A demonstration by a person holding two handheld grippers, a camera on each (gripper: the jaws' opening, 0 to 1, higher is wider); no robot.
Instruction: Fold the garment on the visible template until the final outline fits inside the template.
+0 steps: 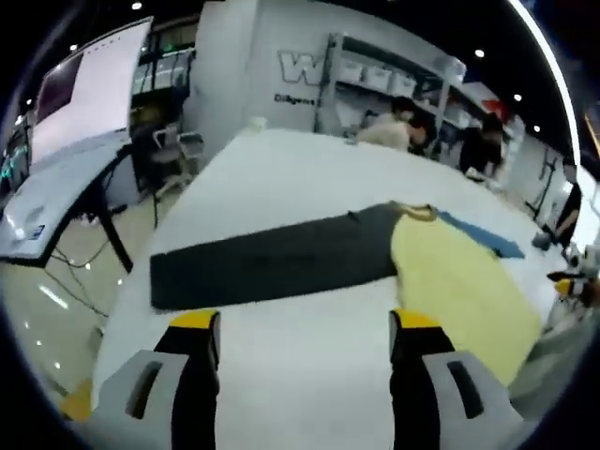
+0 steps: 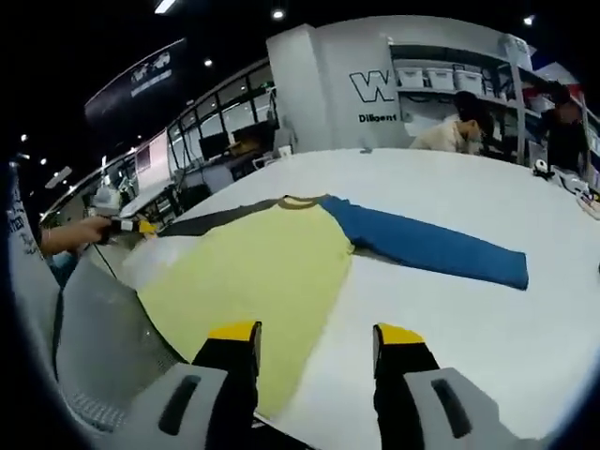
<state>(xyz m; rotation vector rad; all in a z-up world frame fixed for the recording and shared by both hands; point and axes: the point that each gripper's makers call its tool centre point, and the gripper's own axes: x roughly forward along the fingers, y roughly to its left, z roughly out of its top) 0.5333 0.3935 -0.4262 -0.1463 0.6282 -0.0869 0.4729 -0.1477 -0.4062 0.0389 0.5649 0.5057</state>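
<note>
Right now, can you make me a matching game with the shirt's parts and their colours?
Things:
1. shirt body
2. sleeve that reaches toward the right gripper's side
3. sleeve that lies before the left gripper
4. table

Colours:
A. white
B. blue
C. pale yellow
D. dark grey

Pairs: 1-C, 2-B, 3-D, 4-A
</note>
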